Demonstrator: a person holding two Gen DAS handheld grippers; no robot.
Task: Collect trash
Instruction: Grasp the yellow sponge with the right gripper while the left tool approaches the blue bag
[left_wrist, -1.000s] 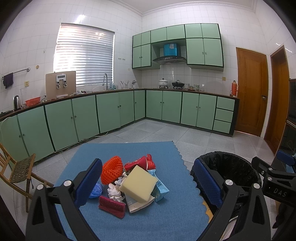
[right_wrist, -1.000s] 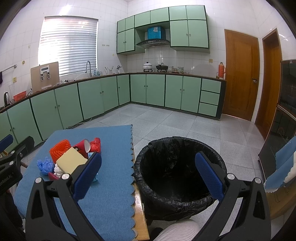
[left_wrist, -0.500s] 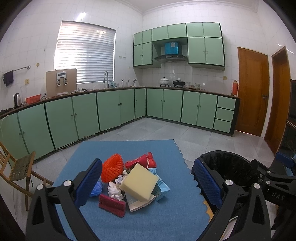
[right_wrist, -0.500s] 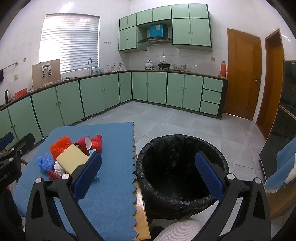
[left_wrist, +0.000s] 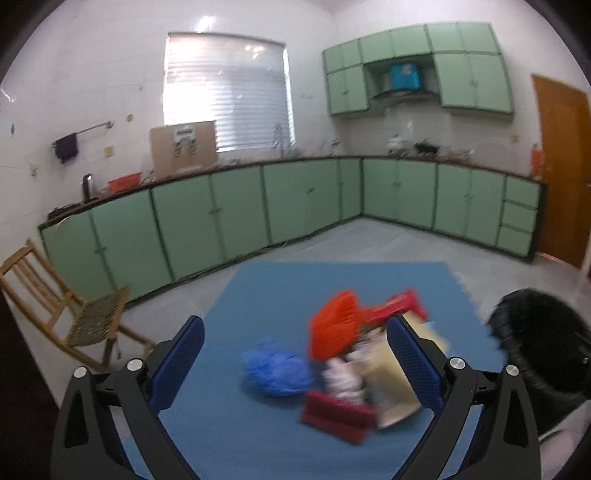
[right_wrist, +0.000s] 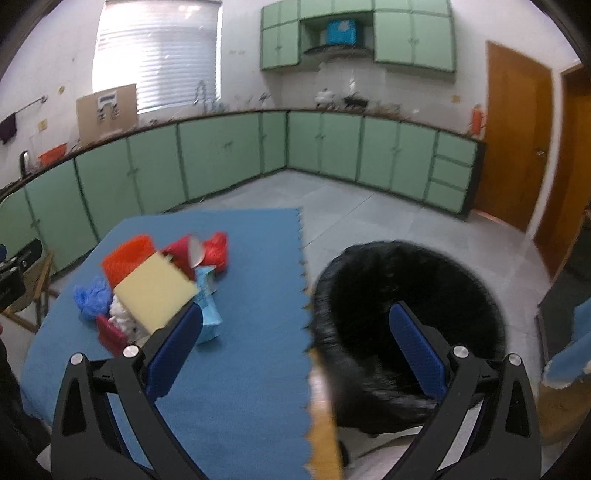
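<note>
A pile of trash lies on the blue mat (left_wrist: 280, 295): a crumpled blue bag (left_wrist: 275, 371), an orange mesh piece (left_wrist: 332, 328), a red cup (left_wrist: 397, 301), a dark red block (left_wrist: 334, 415), white crumpled paper (left_wrist: 341, 373) and a yellow sponge (right_wrist: 155, 295). My left gripper (left_wrist: 295, 365) hangs open above the pile, the blue bag between its fingers' lines of sight. My right gripper (right_wrist: 295, 350) is open over the mat's scalloped edge, beside the black-lined bin (right_wrist: 406, 314). A light blue carton (right_wrist: 207, 306) lies by the sponge.
A wooden chair (left_wrist: 62, 314) stands left of the table. Green cabinets (left_wrist: 295, 199) line the walls, and wooden doors (right_wrist: 517, 147) are at the right. The table's wooden edge (right_wrist: 321, 424) shows past the mat. A blue cloth (right_wrist: 569, 350) sits at the far right.
Both views have swung left and are motion-blurred. The left gripper has moved left and closer over the pile. The right gripper has shifted left from over the bin toward the mat's edge.
</note>
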